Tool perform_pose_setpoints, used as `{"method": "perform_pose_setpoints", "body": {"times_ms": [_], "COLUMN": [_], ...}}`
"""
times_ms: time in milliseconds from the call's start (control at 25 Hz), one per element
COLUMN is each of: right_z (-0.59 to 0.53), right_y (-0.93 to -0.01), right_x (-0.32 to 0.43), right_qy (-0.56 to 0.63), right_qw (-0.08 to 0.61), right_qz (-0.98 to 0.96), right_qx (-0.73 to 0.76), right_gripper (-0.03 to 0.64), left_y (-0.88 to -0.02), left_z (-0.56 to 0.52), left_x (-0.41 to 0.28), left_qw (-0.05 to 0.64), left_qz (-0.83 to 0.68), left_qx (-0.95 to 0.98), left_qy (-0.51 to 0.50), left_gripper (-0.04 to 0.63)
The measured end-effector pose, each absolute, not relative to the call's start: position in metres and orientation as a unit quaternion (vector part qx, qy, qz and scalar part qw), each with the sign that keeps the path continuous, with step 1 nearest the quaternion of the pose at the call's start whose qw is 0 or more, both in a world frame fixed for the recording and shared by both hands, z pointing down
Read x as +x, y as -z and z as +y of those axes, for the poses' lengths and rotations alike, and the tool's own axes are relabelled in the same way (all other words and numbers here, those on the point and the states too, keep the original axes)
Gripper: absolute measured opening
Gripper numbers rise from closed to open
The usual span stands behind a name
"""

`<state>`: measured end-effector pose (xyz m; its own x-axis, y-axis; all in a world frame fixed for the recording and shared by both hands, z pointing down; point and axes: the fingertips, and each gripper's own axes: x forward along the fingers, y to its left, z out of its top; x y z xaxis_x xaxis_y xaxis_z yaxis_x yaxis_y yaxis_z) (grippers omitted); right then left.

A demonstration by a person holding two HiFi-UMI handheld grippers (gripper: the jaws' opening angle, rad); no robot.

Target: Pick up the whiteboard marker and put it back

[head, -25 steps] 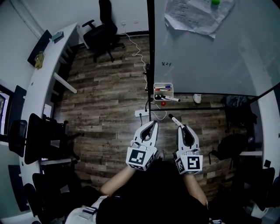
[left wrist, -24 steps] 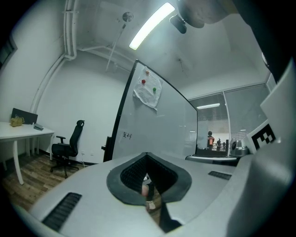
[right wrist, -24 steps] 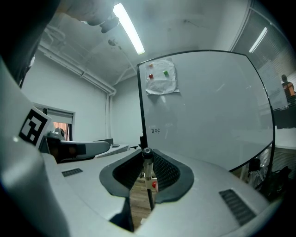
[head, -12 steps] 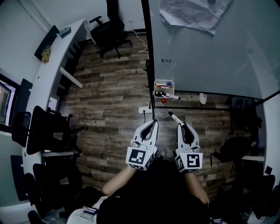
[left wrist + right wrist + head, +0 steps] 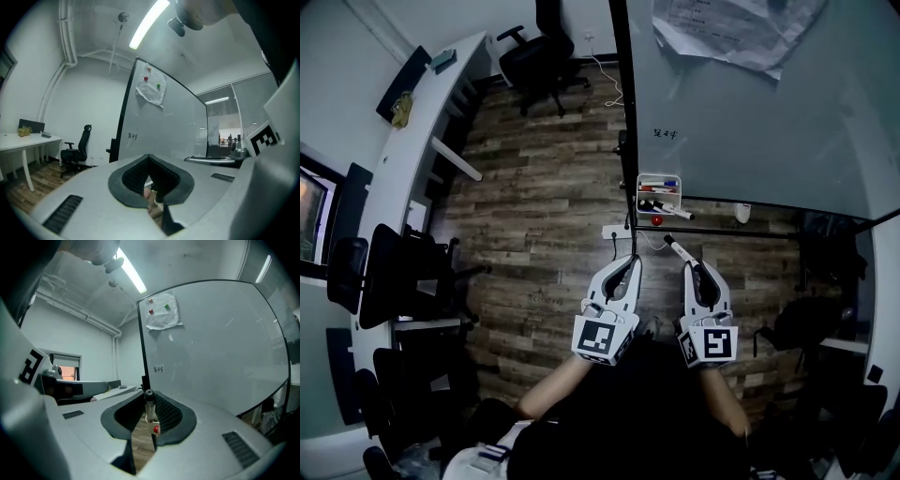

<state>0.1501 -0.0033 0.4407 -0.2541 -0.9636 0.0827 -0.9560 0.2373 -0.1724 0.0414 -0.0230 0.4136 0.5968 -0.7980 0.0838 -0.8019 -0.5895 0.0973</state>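
My right gripper [image 5: 693, 274] is shut on the whiteboard marker [image 5: 676, 252], a white barrel with a black cap that sticks out ahead of the jaws toward the whiteboard [image 5: 759, 122]. In the right gripper view the marker [image 5: 149, 405] stands upright between the pads, cap end facing the camera. Just beyond its tip a small white marker tray [image 5: 659, 193] hangs at the board's lower left corner with several markers in it. My left gripper [image 5: 629, 266] is level beside the right one, its jaws together with nothing in them.
A red magnet [image 5: 656, 220] sits under the tray. Papers [image 5: 727, 33] are pinned at the board's top. A power strip [image 5: 614, 232] and cable lie on the wooden floor. A long white desk [image 5: 408, 164] and office chairs [image 5: 534, 56] stand at the left.
The right gripper with the marker has edged a little closer to the tray on the board. The left gripper has hardly moved.
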Motion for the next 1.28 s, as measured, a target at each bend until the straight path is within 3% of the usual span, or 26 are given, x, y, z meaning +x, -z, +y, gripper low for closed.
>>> {"method": "perform_pose_setpoints", "body": {"times_ms": [1280], "right_z": [-0.095], "right_y": [-0.481], "right_x": [0.118], "right_qy": [0.133], "right_qw": [-0.021], "right_qz": [0.782], "right_qx": [-0.608], "right_gripper": [0.081], "left_y": [-0.457], "left_z": [-0.115], "left_x": [0.023], "left_qw": [0.134], "left_qz": [-0.434], "left_qx": [0.890], "left_qy": [-0.027], "left_gripper": [0.008]}}
